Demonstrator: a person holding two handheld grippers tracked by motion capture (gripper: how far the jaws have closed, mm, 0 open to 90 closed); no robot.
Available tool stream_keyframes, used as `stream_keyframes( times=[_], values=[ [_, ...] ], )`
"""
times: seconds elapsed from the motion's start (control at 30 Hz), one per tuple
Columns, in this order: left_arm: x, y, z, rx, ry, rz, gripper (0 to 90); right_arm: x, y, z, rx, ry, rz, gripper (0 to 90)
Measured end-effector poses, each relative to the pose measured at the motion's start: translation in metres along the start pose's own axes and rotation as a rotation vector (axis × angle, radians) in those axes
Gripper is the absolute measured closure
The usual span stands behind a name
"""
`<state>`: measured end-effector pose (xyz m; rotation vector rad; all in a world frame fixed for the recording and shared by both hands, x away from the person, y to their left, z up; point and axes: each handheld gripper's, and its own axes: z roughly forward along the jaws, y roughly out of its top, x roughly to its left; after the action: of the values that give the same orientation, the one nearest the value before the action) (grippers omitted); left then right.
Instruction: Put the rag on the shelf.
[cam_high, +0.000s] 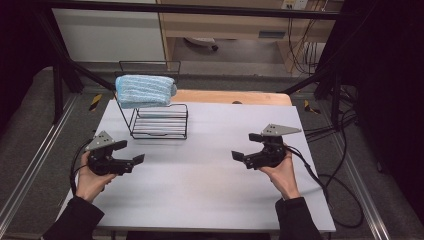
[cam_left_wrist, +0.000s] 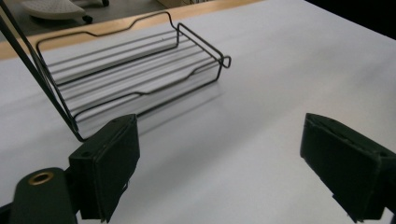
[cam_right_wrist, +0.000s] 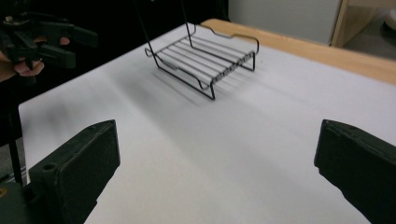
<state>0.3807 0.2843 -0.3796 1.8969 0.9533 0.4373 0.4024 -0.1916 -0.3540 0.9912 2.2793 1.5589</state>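
A black two-tier wire rack (cam_high: 160, 122) stands at the back left of the white table (cam_high: 200, 190). A folded light-blue towel (cam_high: 145, 91) lies on its upper tier; the lower tier is bare. My left gripper (cam_high: 131, 152) is held low at the table's left, in front of the rack, jaws open and empty. My right gripper (cam_high: 246, 146) is held at the right, pointing left, also open with nothing between its fingers. The left gripper view looks past my left gripper (cam_left_wrist: 224, 158) at the rack (cam_left_wrist: 135, 70). The right gripper view shows my right gripper (cam_right_wrist: 215, 172), the rack (cam_right_wrist: 205, 60) and the left gripper (cam_right_wrist: 84, 48).
A wooden board (cam_high: 235, 96) borders the table's far edge. Black frame bars run around the table, and cables (cam_high: 340, 190) trail on the floor at the right. A chair base (cam_high: 200, 44) sits beyond.
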Motion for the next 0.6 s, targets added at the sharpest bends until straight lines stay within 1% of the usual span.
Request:
stream_keyframes(
  times=[0.07,0.23,0.33,0.47,0.53,0.6],
  values=[
    [-0.001,-0.008,0.003,0.01,-0.003,-0.003,12.0,-0.004,-0.012,-0.002,0.013,-0.003,0.01,0.6],
    [-0.004,-0.026,0.009,0.043,0.007,0.016,12.1,-0.014,-0.042,-0.008,0.048,-0.013,0.033,0.6],
    [-0.005,-0.035,0.012,0.054,-0.003,0.018,12.2,-0.02,-0.058,-0.012,0.063,-0.017,0.049,0.6],
    [-0.005,-0.044,0.017,0.076,-0.013,0.022,12.2,-0.027,-0.077,-0.019,0.07,-0.027,0.067,0.6],
    [-0.005,-0.047,0.019,0.077,-0.016,0.022,12.2,-0.03,-0.085,-0.022,0.081,-0.035,0.067,0.6],
    [-0.004,-0.05,0.019,0.08,-0.02,0.02,12.2,-0.032,-0.092,-0.026,0.076,-0.035,0.065,0.6]
  ],
)
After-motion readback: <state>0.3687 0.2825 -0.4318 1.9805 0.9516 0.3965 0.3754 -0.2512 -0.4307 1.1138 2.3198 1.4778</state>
